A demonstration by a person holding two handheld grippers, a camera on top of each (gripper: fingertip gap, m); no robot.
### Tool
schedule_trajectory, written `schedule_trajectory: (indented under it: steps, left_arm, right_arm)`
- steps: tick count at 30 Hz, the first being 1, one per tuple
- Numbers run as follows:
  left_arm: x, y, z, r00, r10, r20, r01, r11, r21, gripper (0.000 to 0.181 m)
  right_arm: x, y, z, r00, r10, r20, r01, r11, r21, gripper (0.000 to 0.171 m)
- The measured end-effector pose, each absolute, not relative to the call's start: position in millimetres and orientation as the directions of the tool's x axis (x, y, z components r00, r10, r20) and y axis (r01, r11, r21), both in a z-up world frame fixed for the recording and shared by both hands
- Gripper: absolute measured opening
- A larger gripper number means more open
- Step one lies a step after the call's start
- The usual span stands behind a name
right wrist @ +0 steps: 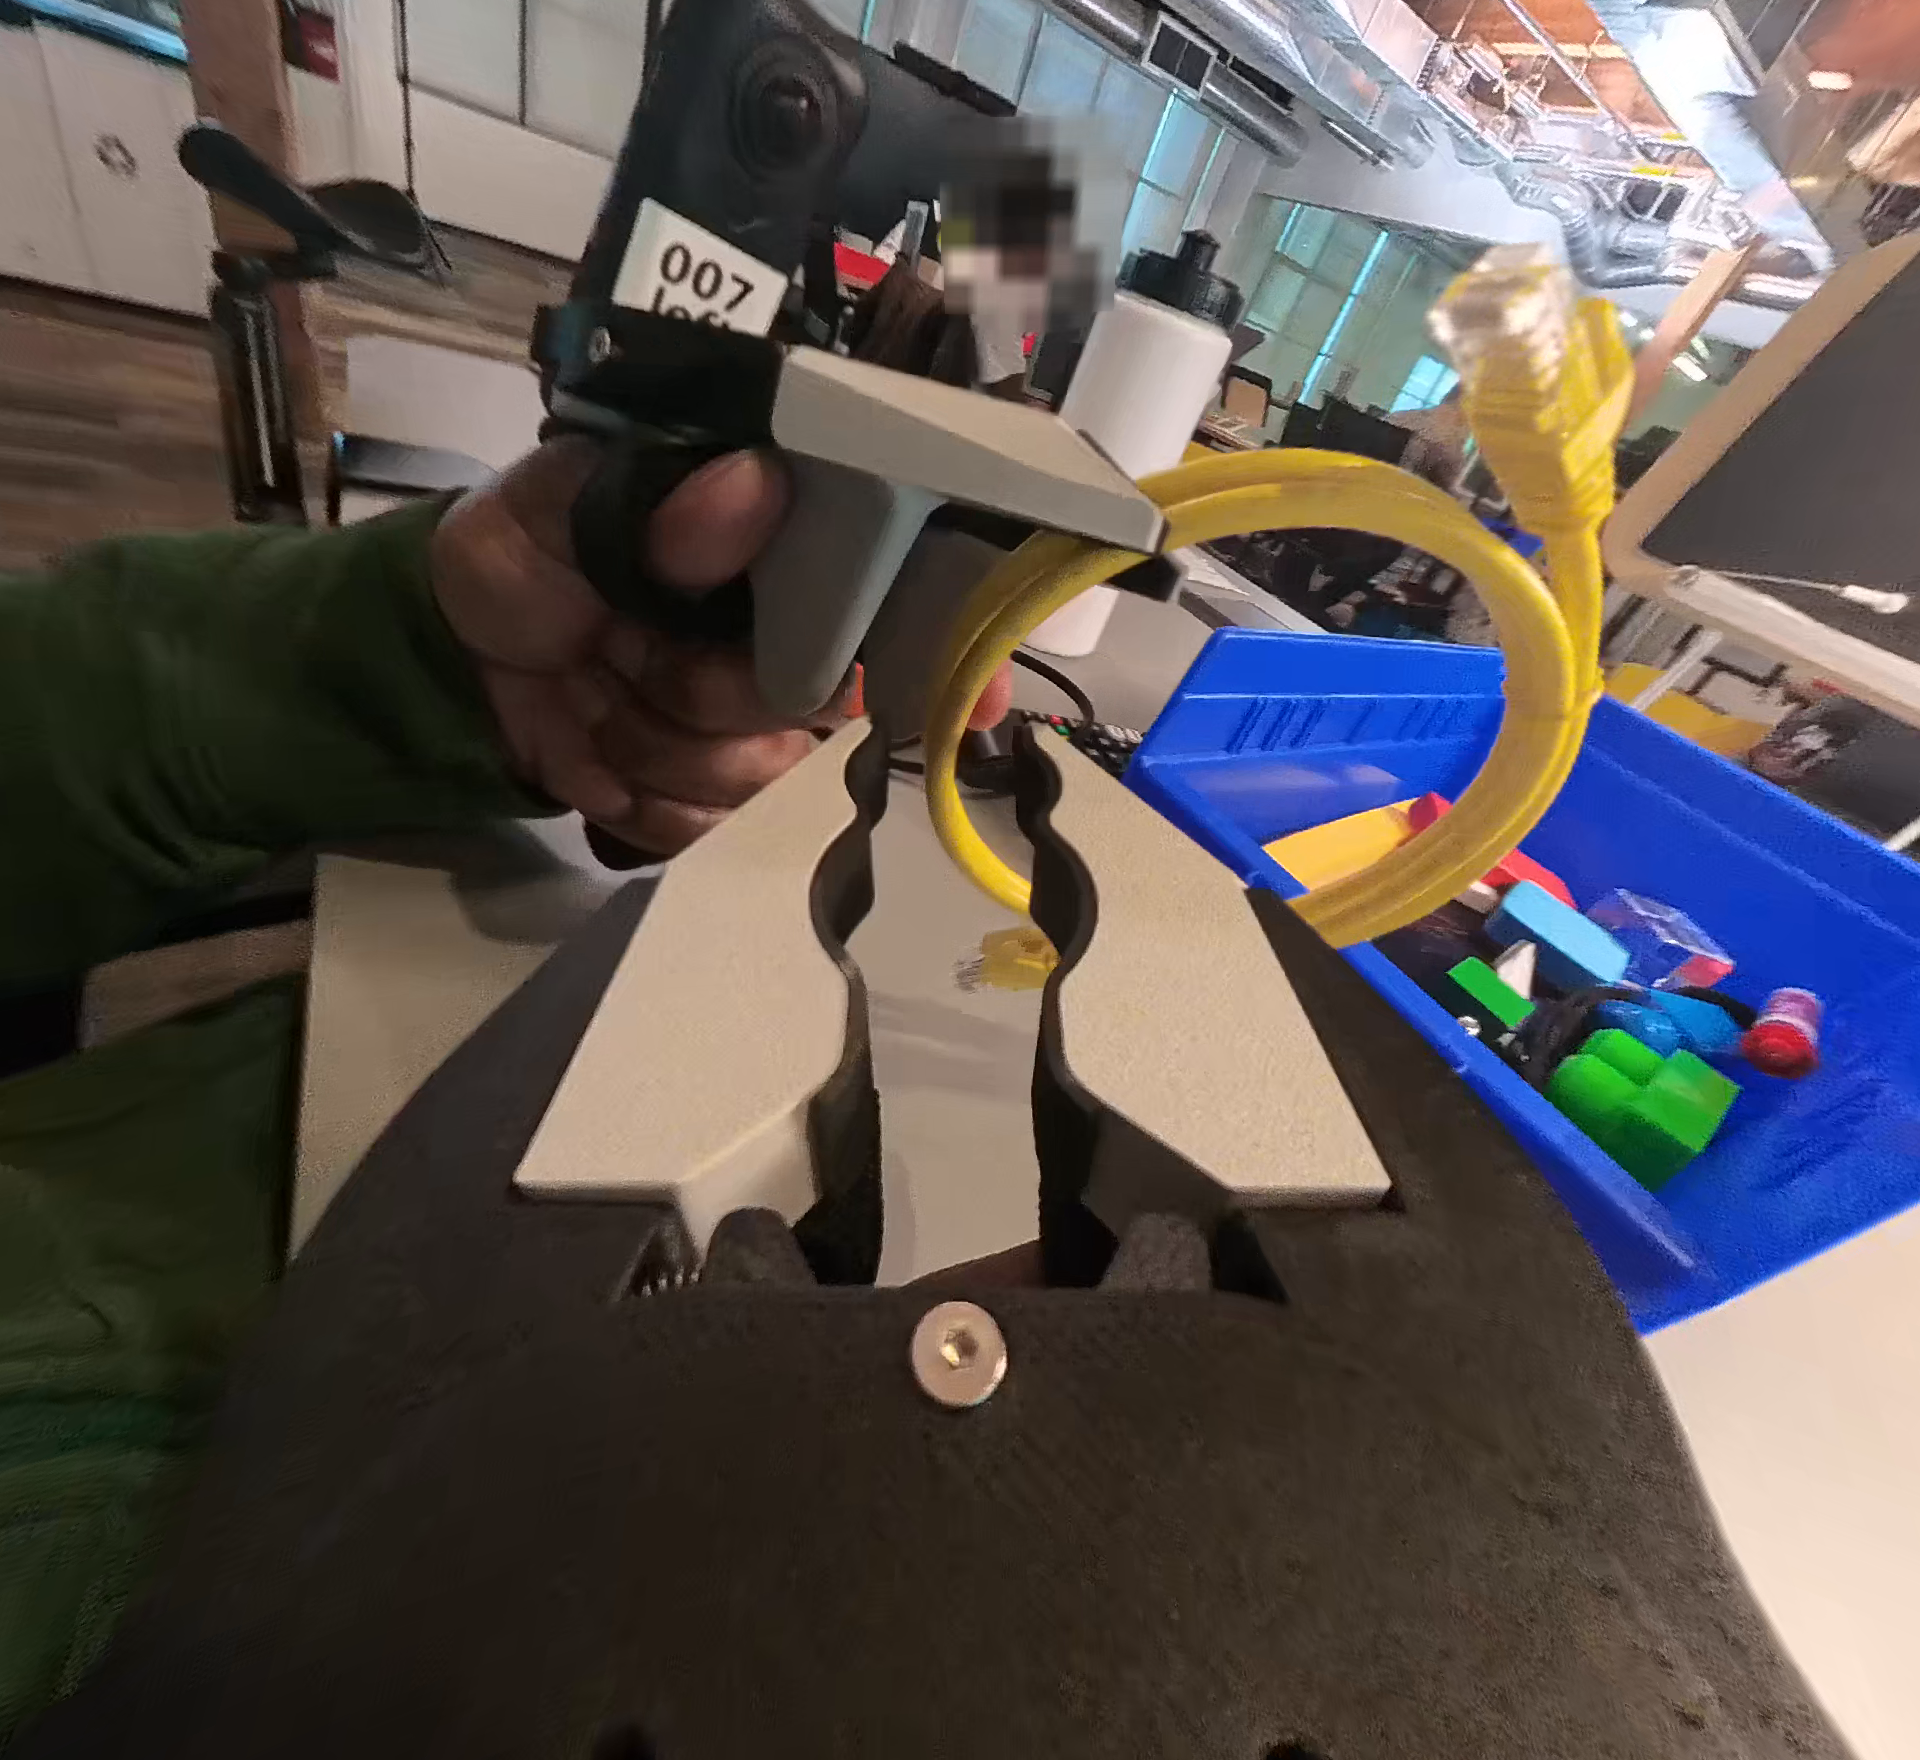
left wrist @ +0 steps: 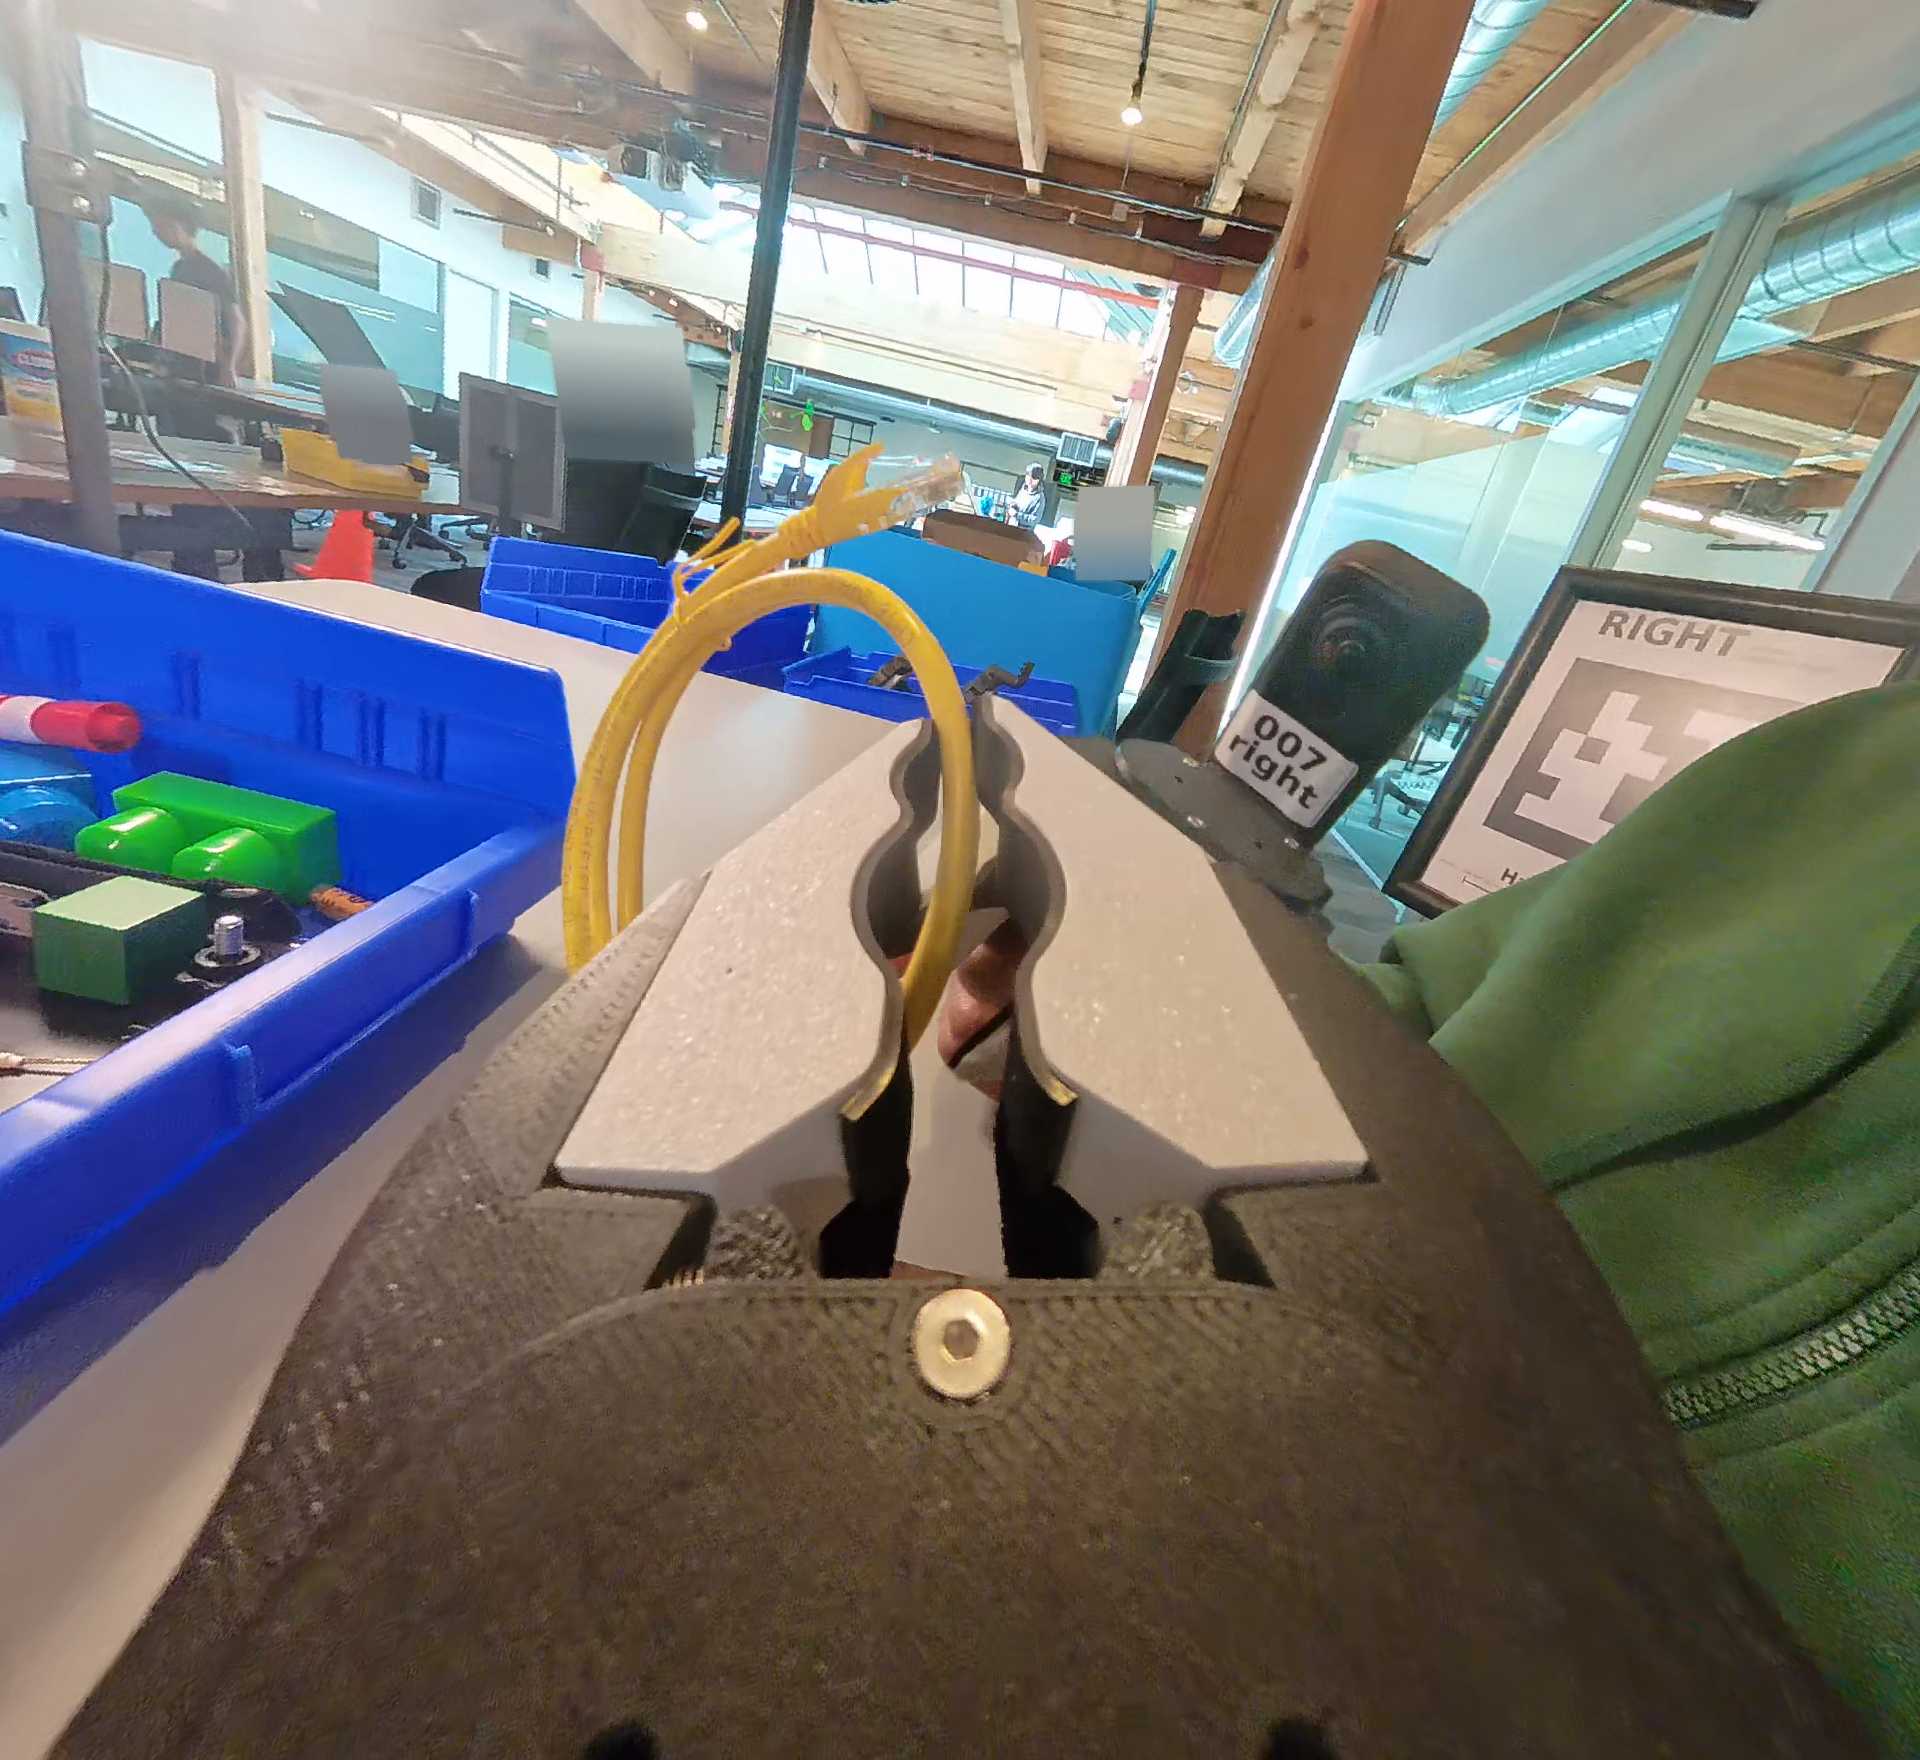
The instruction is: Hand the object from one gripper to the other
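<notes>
Above the blue plastic bin [right wrist: 1704, 837], mid-handover — the coiled yellow network cable [left wrist: 623, 775] is pinched in the left gripper [left wrist: 951, 744].

The right gripper [right wrist: 951, 754] has its fingers spread either side of the coil's lower strand, not closed on it; by my reading the clamp and the left's release remain — the giving half is done.

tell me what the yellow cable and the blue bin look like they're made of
Yellow cable: flexible rubbery plastic jacket, smooth with a slight sheen, since it holds a coil; its plug looks like clear hard plastic. Blue bin: apparently rigid moulded plastic, glossy, with ribbed walls and a rolled rim.
</notes>
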State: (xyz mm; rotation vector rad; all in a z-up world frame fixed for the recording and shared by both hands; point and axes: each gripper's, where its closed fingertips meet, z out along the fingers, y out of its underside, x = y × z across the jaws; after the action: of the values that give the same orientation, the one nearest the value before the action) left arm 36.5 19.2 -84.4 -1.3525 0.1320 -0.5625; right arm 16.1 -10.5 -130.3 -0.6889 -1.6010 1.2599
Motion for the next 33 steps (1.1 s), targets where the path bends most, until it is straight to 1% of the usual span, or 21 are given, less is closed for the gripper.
schedule_trajectory:
  steps: [4,7,8,13,18,22,28,33]
  left_arm:
    - [42.8,18.9,-83.6,0.844,-0.484,0.230,0.316,0.104,-0.943,0.006]
    - [43.5,18.2,-82.0,0.843,-0.488,0.226,0.319,0.115,-0.941,0.006]
    - [42.9,18.3,-81.8,0.844,-0.485,0.228,0.321,0.117,-0.940,0.006]
    - [38.5,19.4,-81.4,0.861,-0.457,0.222,0.313,0.133,-0.941,0.006]
    - [33.7,17.9,-77.0,0.857,-0.452,0.247,0.347,0.151,-0.926,0.015]
    - [28.1,16.2,-74.3,0.860,-0.440,0.259,0.362,0.167,-0.917,0.024]
    - [32.5,18.6,-80.6,0.872,-0.433,0.230,0.315,0.137,-0.939,0.026]
    - [34.6,21.3,-85.5,0.889,-0.414,0.197,0.268,0.123,-0.955,0.026]
  right_arm:
    - [13.5,-8.4,-131.5,-0.315,0.842,0.439,-0.149,0.413,-0.899,0.020]
    - [14.0,-10.3,-131.3,-0.293,0.823,0.486,-0.169,0.455,-0.874,0.016]
    - [14.1,-10.9,-131.7,-0.295,0.821,0.489,-0.169,0.459,-0.872,0.011]
    - [14.1,-8.9,-131.9,-0.309,0.831,0.462,-0.153,0.436,-0.887,0.008]
    - [18.1,-8.7,-125.2,-0.364,0.858,0.363,-0.153,0.329,-0.932,0.006]
    - [20.9,-1.6,-114.3,-0.399,0.887,0.231,-0.152,0.185,-0.971,0.006]
    - [24.5,14.1,-98.3,-0.455,0.890,0.005,-0.138,-0.065,-0.988,0.007]
    - [27.4,19.2,-90.6,-0.491,0.867,-0.084,-0.137,-0.173,-0.975,0.007]
